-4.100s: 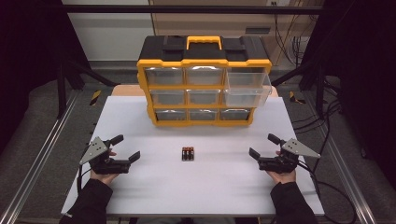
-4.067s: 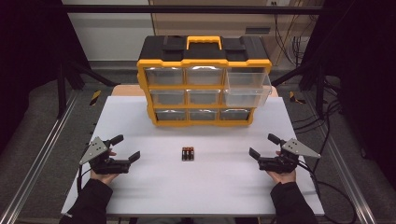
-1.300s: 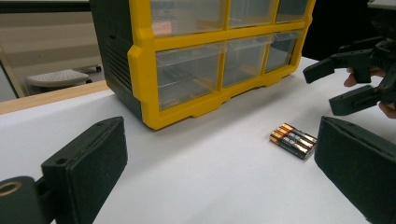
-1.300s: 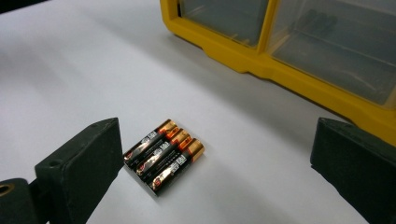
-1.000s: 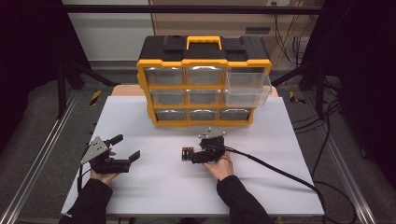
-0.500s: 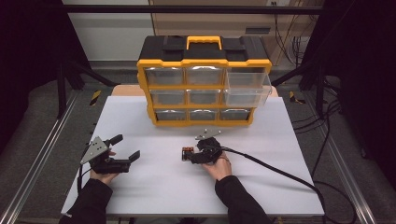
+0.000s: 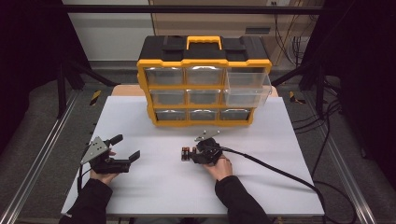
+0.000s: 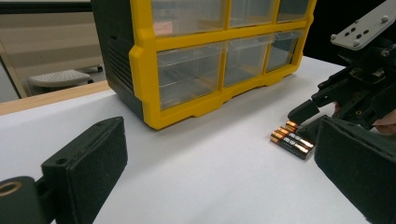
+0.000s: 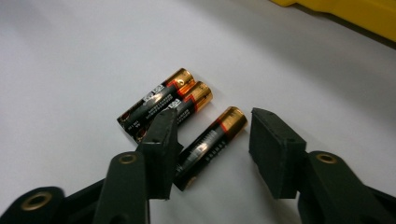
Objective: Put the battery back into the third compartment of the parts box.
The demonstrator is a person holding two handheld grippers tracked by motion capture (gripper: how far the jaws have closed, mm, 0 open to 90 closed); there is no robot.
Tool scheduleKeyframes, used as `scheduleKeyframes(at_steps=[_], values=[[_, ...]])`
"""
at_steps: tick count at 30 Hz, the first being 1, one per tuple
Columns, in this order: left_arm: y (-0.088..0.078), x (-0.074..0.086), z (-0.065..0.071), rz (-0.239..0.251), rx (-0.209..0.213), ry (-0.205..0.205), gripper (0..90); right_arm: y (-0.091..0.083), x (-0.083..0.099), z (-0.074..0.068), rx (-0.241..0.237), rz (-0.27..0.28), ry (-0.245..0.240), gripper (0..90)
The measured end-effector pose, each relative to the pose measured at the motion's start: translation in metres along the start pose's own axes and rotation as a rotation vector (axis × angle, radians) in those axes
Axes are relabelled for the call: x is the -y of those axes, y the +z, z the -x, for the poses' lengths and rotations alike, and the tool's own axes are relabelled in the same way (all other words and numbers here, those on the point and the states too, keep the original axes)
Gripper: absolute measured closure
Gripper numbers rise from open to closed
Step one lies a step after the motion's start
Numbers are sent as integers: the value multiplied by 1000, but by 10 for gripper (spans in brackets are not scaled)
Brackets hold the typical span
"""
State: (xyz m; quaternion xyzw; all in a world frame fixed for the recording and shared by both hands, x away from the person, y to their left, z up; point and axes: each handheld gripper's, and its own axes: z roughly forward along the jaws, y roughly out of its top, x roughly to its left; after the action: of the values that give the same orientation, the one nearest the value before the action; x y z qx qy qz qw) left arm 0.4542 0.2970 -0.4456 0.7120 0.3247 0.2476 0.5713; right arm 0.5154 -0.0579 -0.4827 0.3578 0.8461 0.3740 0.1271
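Three black and gold batteries (image 7: 185, 154) lie on the white table (image 7: 154, 186) in front of the organizer. In the right gripper view two of them (image 9: 163, 100) lie side by side. The third battery (image 9: 229, 122) lies slightly apart, between the jaws of my right gripper (image 9: 211, 149). Those jaws have just been closing. The left pad (image 9: 161, 140) sits against this battery, and a gap remains at the right pad (image 9: 273, 149). My left gripper (image 7: 126, 146) rests open and empty at the table's left; its own view shows the batteries (image 8: 292, 140) and the right gripper (image 8: 308, 120).
A yellow and black drawer organizer (image 7: 204, 79) with clear drawers stands at the back of the table. One drawer on its right (image 7: 247, 88) is pulled out. The right gripper's cable (image 7: 280, 172) trails across the table to the right.
Four seconds ago the right gripper rested at the table's right side; a second ago it was at the batteries. Since then its jaws have narrowed around one battery. The left gripper has not moved.
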Motion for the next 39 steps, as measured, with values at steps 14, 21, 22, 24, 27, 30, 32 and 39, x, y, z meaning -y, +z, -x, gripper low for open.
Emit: scheduleKeyframes(at_steps=[14,21,22,24,27,30,32,39], values=[[0,0,0,1,0,2,20,-3,-1,1,10,-25,-4,761],[0,0,0,-1,-1,4,20,-3,-1,3,6,-29,2,769],[0,0,0,-1,-1,4,20,-3,-2,3,1,-33,5,769],[0,0,0,-2,-1,5,20,-4,-2,4,1,-39,7,769],[0,0,0,-3,-1,5,20,-7,-4,4,-12,-33,12,770],[0,0,0,-3,-2,5,20,-9,-6,4,-16,-30,22,770],[0,0,0,-3,-4,6,20,-11,-7,5,-19,-32,19,770],[0,0,0,-4,-4,5,20,-22,-12,5,-25,-16,4,770]])
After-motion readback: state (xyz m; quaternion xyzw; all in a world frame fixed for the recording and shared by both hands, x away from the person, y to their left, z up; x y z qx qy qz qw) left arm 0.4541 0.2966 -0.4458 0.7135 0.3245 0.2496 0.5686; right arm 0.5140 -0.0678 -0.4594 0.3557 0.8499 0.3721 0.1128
